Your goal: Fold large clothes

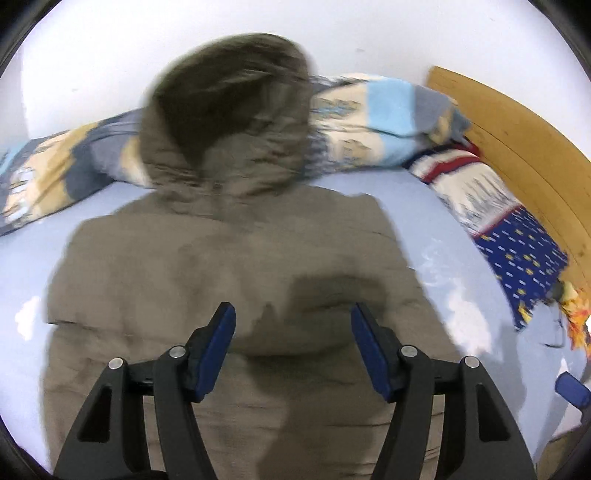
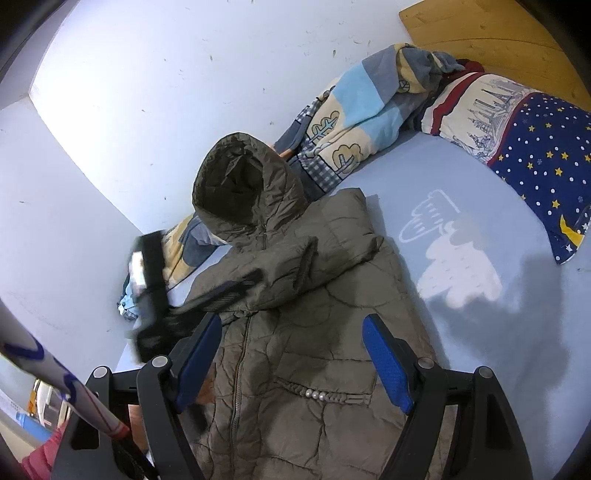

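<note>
An olive-brown quilted hooded coat (image 1: 236,258) lies flat on a pale blue bed sheet (image 1: 443,229), hood (image 1: 229,110) toward the wall. In the right wrist view the coat (image 2: 314,332) has one sleeve (image 2: 266,273) folded across its chest and its zipper runs down the front. My left gripper (image 1: 293,321) is open and empty, hovering over the coat's middle; that view is blurred. It also shows blurred in the right wrist view (image 2: 221,291), over the coat's left side. My right gripper (image 2: 291,332) is open and empty above the coat's lower front.
A patchwork blanket (image 2: 343,122) is bunched along the wall behind the hood. A dark blue star-print pillow (image 2: 535,155) lies at the right by the wooden headboard (image 2: 480,33). The white wall (image 2: 166,74) borders the bed's far side. The sheet's white cloud print (image 2: 454,266) lies right of the coat.
</note>
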`<state>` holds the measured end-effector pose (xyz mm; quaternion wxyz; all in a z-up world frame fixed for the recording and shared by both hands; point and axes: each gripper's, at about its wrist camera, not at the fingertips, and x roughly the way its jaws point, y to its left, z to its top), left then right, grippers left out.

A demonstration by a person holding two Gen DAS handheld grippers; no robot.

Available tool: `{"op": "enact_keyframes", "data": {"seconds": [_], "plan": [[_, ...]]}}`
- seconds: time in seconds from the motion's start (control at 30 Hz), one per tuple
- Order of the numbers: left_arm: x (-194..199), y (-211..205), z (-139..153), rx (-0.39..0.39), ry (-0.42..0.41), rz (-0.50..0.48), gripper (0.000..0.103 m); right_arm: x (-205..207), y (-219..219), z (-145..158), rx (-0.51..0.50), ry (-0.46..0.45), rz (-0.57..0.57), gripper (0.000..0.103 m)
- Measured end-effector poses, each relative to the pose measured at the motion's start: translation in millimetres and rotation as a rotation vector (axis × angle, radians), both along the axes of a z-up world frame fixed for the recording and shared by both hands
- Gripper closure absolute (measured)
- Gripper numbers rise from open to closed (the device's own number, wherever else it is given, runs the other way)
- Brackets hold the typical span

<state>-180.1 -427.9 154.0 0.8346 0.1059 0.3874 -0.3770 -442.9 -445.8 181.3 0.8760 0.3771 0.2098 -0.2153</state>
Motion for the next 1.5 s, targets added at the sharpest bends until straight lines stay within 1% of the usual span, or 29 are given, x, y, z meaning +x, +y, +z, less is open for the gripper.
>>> {"op": "enact_keyframes", "data": {"seconds": [0.03, 0.1, 0.2, 0.3, 0.33, 0.4, 0.53, 0.63, 0.7, 0.73, 0.8, 0.87, 0.9, 0.93, 0.97, 1.03, 1.1, 1.17, 1.23, 1.3, 1.4, 1.47, 1.5], "plan": [[17, 17, 2, 0.017, -0.033, 0.050, 0.039, 1, 0, -1, -0.003, 0.008, 0.000, 0.021], [42, 40, 2, 0.053, -0.055, 0.116, 0.039, 8, 2, -5, -0.010, 0.029, 0.007, 0.023], [89, 80, -8, 0.074, -0.024, 0.236, 0.039, 24, 4, -13, -0.019, 0.069, 0.029, 0.025], [119, 104, -19, 0.090, 0.001, 0.311, 0.039, 52, 5, -27, -0.007, 0.120, 0.067, 0.026], [127, 110, -23, 0.094, 0.007, 0.326, 0.039, 63, 6, -31, -0.002, 0.141, 0.079, 0.029], [137, 114, -27, 0.091, 0.011, 0.336, 0.039, 94, 9, -34, -0.030, 0.186, 0.112, 0.031], [150, 113, -36, 0.133, -0.036, 0.333, 0.039, 157, 1, -35, -0.073, 0.225, 0.141, 0.031], [155, 109, -50, 0.161, -0.040, 0.311, 0.039, 203, -18, -47, -0.055, 0.254, 0.138, 0.031], [158, 106, -61, 0.185, -0.039, 0.291, 0.039, 228, -31, -64, -0.032, 0.292, 0.129, 0.031], [158, 105, -66, 0.199, -0.044, 0.280, 0.039, 236, -35, -70, -0.041, 0.319, 0.123, 0.031], [159, 100, -80, 0.232, -0.045, 0.249, 0.038, 253, -40, -92, -0.068, 0.415, 0.124, 0.031], [162, 101, -89, 0.210, -0.004, 0.248, 0.038, 262, -44, -113, -0.074, 0.488, 0.125, 0.029], [164, 103, -92, 0.195, 0.018, 0.253, 0.038, 263, -48, -124, -0.059, 0.502, 0.136, 0.029], [168, 105, -96, 0.177, 0.050, 0.262, 0.038, 263, -51, -130, -0.055, 0.502, 0.139, 0.028], [170, 106, -97, 0.171, 0.063, 0.268, 0.038, 263, -54, -134, -0.048, 0.496, 0.139, 0.027], [167, 103, -95, 0.191, 0.055, 0.284, 0.038, 265, -58, -138, -0.030, 0.499, 0.136, 0.026], [160, 104, -86, 0.191, 0.037, 0.298, 0.039, 269, -62, -137, -0.018, 0.528, 0.146, 0.025], [145, 117, -70, 0.119, 0.067, 0.273, 0.040, 263, -58, -128, -0.018, 0.538, 0.146, 0.025], [127, 134, -59, 0.082, 0.085, 0.254, 0.040, 248, -47, -110, -0.022, 0.487, 0.150, 0.025], [110, 150, -52, 0.068, 0.077, 0.256, 0.040, 223, -33, -95, -0.036, 0.434, 0.166, 0.025], [77, 178, -48, 0.069, 0.092, 0.265, 0.040, 189, -6, -85, -0.087, 0.429, 0.187, 0.025], [52, 195, -50, 0.072, 0.106, 0.261, 0.040, 167, 8, -85, -0.091, 0.427, 0.207, 0.025], [37, 203, -53, 0.088, 0.107, 0.253, 0.040, 151, 18, -87, -0.091, 0.431, 0.218, 0.025]]}}
